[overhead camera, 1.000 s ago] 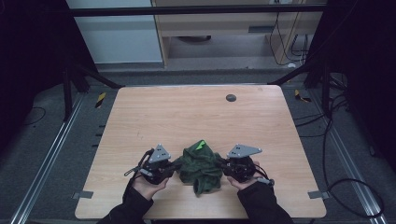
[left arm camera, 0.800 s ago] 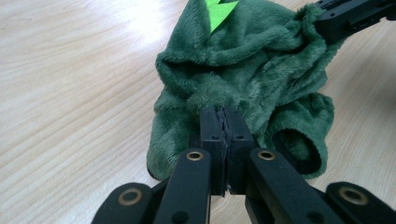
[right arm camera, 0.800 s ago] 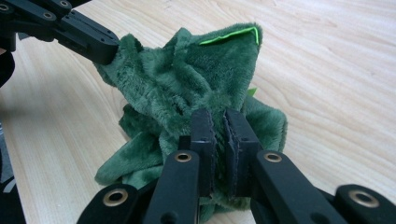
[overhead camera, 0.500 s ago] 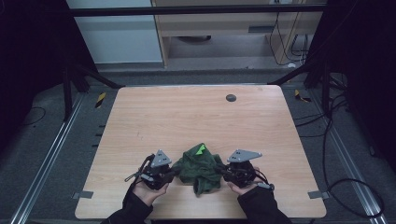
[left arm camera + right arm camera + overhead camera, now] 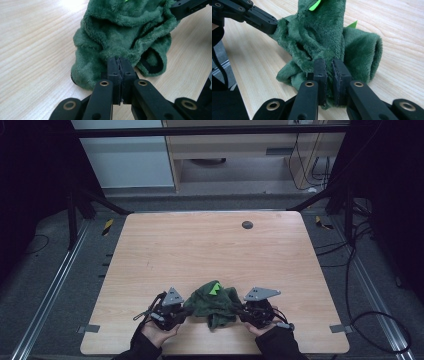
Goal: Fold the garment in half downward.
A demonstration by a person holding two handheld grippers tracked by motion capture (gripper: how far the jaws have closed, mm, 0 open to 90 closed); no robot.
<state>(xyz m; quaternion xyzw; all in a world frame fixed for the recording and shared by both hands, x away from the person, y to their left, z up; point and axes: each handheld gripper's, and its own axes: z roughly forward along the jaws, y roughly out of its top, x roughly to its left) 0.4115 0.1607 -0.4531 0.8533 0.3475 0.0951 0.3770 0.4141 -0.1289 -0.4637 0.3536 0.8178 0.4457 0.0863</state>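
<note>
Green plush fabric, a crumpled fleece garment with bright green tags (image 5: 211, 303), sits bunched at the lower middle of the high view, on the near edge of the pale wooden table (image 5: 200, 255). I have it pinched from both sides. My left hand-held gripper (image 5: 181, 310) has its jaws pressed nearly together on a thin fold at the garment's left edge; in the left gripper view the pads (image 5: 113, 67) meet with fleece (image 5: 120, 30) squeezed between them. My right hand-held gripper (image 5: 241, 309) clamps a thicker fold at the right edge, its jaws a little apart with cloth (image 5: 324, 32) packed in the gap.

I judge the step in hand to be the two-sided grasp before spreading the piece out; the cloth remains a heap, so nothing is flattened yet. Next I would lift slightly and draw the two grippers apart toward the left and right of the frame, keeping both holds firm so neither fold slips free.
</note>
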